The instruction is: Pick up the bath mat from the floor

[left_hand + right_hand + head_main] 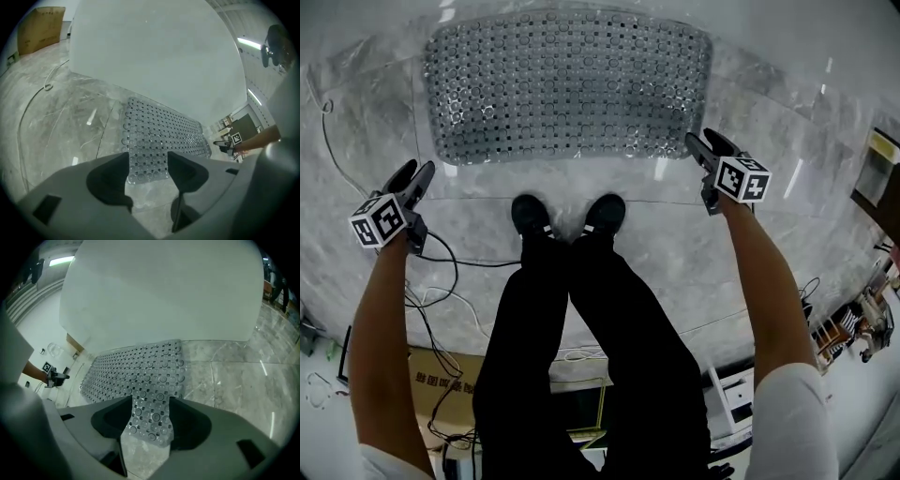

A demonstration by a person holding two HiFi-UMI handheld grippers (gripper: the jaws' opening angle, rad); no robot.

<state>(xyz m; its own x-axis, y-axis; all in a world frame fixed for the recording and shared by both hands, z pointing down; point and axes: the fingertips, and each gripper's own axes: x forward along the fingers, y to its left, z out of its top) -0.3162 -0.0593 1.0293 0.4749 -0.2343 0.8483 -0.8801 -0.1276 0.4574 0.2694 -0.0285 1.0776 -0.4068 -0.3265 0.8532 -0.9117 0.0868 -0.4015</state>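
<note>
The bath mat (pixel 567 89) is a clear grey sheet full of holes and suction cups. It lies flat on the marble floor ahead of the person's feet. My left gripper (pixel 414 174) hangs just off the mat's near left corner with its jaws apart. My right gripper (pixel 703 142) is at the near right corner, also open. In the left gripper view, the mat (pixel 159 131) shows in the gap of the left gripper (pixel 147 164), untouched by the pads. In the right gripper view, a corner of the mat (pixel 136 371) lies within the gap of the right gripper (pixel 150 413), not pinched.
The person's black shoes (pixel 532 214) stand just short of the mat. Cables (pixel 441 272) trail over the floor at the left, near a cardboard box (pixel 450 384). A white panel (pixel 154 51) rises behind the mat. Shelves and clutter (pixel 862 328) stand at the right.
</note>
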